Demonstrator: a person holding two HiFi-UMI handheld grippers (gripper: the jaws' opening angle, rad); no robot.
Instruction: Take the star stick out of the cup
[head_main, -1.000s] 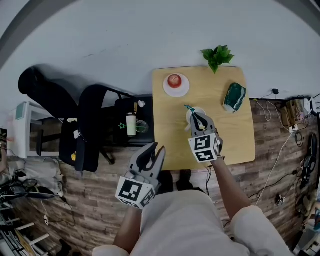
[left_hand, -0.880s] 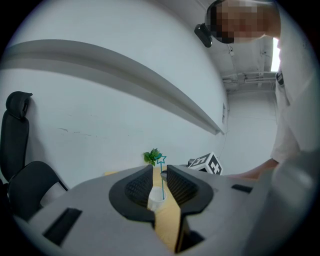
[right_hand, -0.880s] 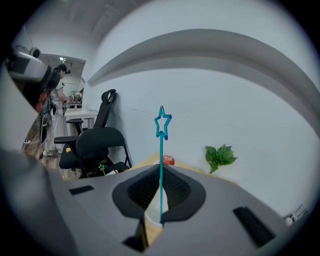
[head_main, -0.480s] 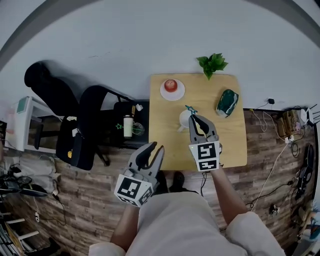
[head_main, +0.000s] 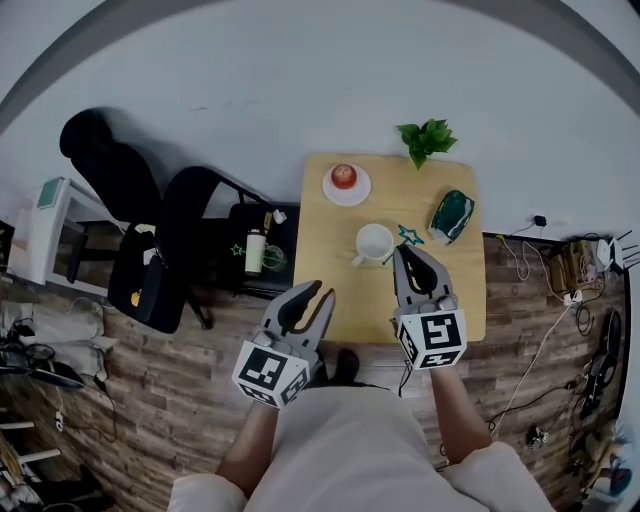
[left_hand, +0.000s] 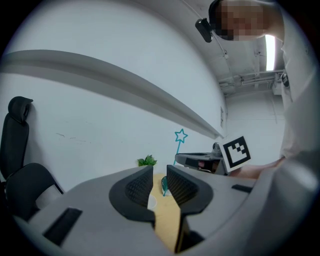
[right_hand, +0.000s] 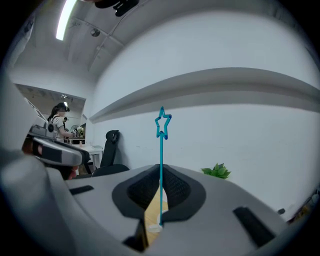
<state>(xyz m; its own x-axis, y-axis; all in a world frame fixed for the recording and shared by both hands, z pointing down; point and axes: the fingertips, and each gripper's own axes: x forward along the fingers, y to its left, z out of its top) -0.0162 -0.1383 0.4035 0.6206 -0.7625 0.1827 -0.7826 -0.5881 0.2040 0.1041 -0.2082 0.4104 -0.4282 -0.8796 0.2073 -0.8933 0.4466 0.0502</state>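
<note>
Your right gripper's fingers pinch the star stick, so carry it upright, away from the cup, while the left gripper's fingers stand apart, empty.

Your table looks like pale wood, smooth and matt. The cup looks smooth white, the star stick thin teal plastic. Your right gripper is matt grey plastic, pads ribbed black.
</note>
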